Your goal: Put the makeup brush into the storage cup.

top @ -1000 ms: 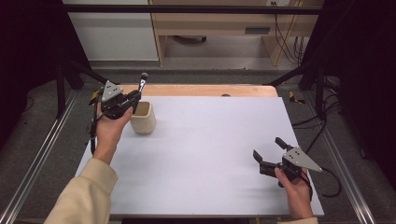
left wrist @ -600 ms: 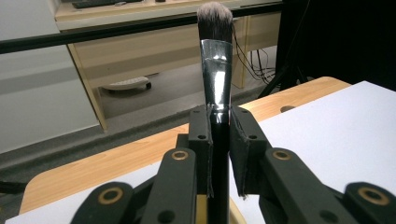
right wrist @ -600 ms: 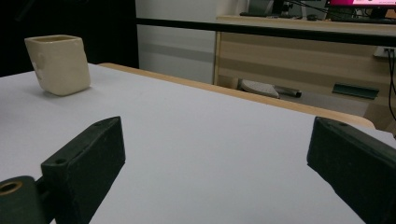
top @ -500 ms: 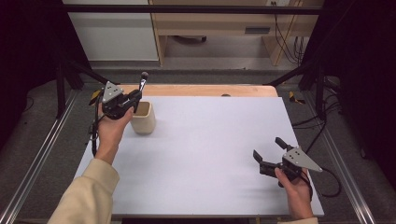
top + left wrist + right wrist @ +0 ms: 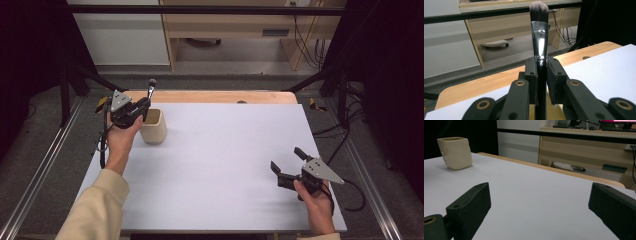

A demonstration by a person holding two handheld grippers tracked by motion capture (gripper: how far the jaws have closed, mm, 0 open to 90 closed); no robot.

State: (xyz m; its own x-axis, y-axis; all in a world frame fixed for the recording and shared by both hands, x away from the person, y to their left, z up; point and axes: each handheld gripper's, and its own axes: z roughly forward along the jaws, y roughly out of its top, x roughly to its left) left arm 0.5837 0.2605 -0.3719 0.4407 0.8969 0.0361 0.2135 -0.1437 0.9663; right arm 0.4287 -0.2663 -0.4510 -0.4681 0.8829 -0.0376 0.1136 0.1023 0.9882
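Note:
A makeup brush (image 5: pixel 539 37) with a black handle, silver ferrule and dark bristles stands upright in my left gripper (image 5: pixel 541 75), whose jaws are shut on its handle. From above, the left gripper (image 5: pixel 141 111) hovers at the left rim of a cream square cup (image 5: pixel 154 126), with the makeup brush (image 5: pixel 150 90) sticking up over it. The cream cup (image 5: pixel 455 152) stands far off at the left in the right gripper view. My right gripper (image 5: pixel 287 162) rests low near the table's front right corner, open and empty.
The white tabletop (image 5: pixel 225 150) has a wooden strip (image 5: pixel 210 96) along its far edge. Beyond it stand a wooden desk (image 5: pixel 240 30) and cables on the floor. Metal rails run along both sides of the table.
The left hand has sunk slightly with the brush, closer to the cup's rim. The right hand has stayed where it was.

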